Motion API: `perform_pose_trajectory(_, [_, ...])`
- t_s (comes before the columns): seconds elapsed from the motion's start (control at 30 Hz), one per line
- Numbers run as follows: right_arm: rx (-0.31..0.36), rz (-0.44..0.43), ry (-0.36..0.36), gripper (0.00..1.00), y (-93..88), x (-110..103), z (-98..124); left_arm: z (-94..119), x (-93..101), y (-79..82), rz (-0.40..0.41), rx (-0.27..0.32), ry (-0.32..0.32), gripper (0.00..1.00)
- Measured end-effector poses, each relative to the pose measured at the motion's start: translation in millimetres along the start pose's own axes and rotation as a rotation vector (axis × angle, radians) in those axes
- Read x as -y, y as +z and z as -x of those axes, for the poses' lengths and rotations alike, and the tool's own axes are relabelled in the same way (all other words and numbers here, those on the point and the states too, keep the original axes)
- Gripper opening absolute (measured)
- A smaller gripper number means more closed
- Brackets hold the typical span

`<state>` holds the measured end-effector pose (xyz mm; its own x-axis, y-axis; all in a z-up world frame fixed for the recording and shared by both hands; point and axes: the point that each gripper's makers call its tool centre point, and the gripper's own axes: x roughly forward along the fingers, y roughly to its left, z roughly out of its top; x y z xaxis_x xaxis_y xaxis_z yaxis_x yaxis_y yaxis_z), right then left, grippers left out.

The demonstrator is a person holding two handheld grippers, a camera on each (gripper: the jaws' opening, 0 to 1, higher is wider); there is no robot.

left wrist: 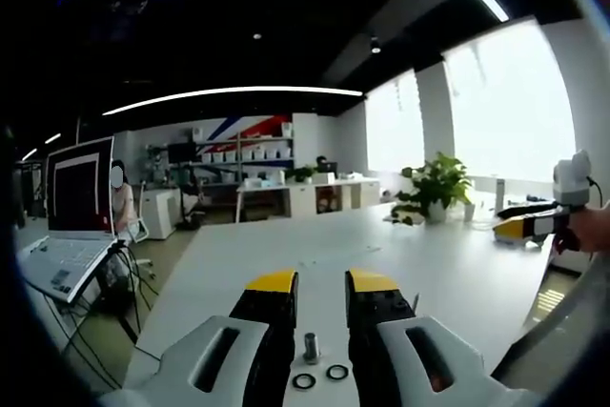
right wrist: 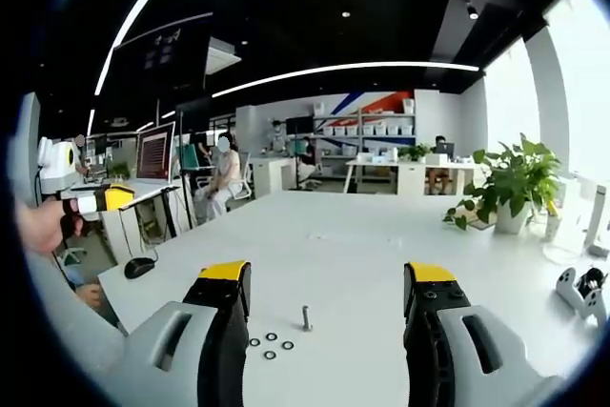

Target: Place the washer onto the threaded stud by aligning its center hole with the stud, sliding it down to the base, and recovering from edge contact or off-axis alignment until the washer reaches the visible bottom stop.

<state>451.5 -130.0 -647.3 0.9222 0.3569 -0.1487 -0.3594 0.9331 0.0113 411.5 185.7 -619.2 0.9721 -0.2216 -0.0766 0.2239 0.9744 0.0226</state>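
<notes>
A short threaded stud stands upright on the white table, seen in the gap between my left gripper's open jaws. Two dark washers lie flat just in front of it. In the right gripper view the same stud stands bare, with several washers loose on the table to its left. My right gripper is wide open and holds nothing. Each gripper also appears at the edge of the other's view: the right gripper and the left gripper, both held up off the table.
An open laptop sits past the table's left side and a black mouse near that edge. A potted plant and a small grey device stand at the table's right. People sit at desks far behind.
</notes>
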Motion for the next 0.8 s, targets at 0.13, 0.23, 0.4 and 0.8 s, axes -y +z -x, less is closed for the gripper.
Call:
perform_pose_trajectory(0.13, [-0.002, -0.001, 0.001, 0.67, -0.3, -0.2, -0.6, -0.5, -1.6, -0.6, 0.000, -0.002, 0.003, 0.18])
perform_pose_trajectory(0.23, [-0.004, 0.000, 0.001, 0.67, -0.7, -0.2, -0.8, -0.3, -1.2, -0.7, -0.002, -0.004, 0.004, 0.18])
perform_pose_trajectory(0.4, [-0.007, 0.000, 0.000, 0.67, -1.6, -0.2, -0.9, -0.3, -1.2, -1.1, -0.002, -0.005, 0.003, 0.18])
perform_pose_trajectory(0.8, [-0.022, 0.006, 0.002, 0.67, -4.5, -1.7, -1.7, -1.4, 1.6, -1.9, -0.004, -0.009, -0.008, 0.17])
